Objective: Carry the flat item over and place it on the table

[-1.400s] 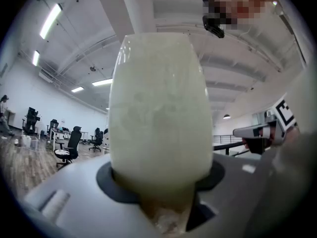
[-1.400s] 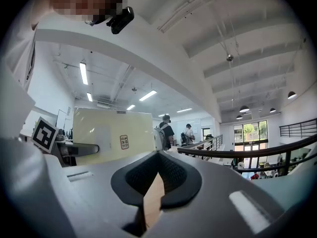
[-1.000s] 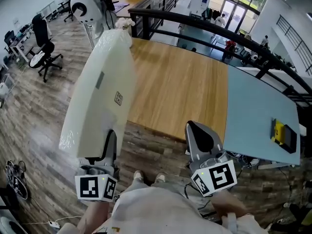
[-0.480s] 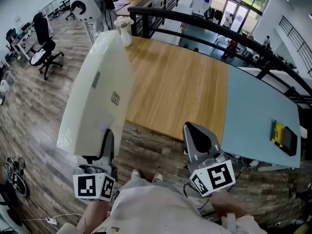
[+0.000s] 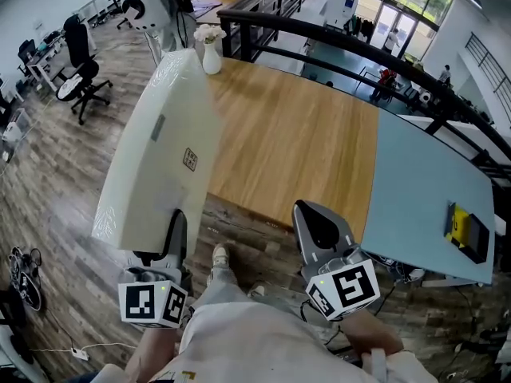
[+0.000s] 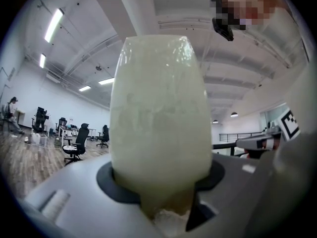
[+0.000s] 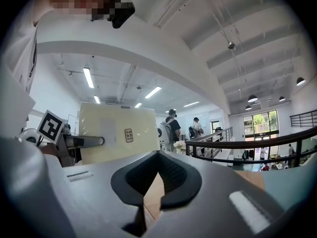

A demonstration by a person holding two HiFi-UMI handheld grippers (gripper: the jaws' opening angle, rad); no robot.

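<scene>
head view: the left gripper [image 5: 177, 228] pinches the near end of the flat item [image 5: 160, 150] – a cream-white panel in clear wrap – which stands on edge and slants out along the left edge of the wooden table [image 5: 295, 142], its far end near the white vase [image 5: 211, 50] on that table's far left corner. the right gripper [image 5: 313, 218] hangs off the table's near edge, jaws pressed together with nothing in them. a blue-grey top [image 5: 423, 190] joins the table's right side, and a black railing [image 5: 359, 42] runs behind the table. left gripper view: the panel [image 6: 158, 113] fills the middle, its narrow edge seated between the two dark pads of the left gripper [image 6: 158, 185], which grip it from both sides. right gripper view: the right gripper [image 7: 144, 200] shows its dark pads meeting at the tips – empty; beyond it the panel's [image 7: 119, 133] broad face shows, and the left gripper [image 7: 79, 142] clamps its near end, on the table's left side.
</scene>
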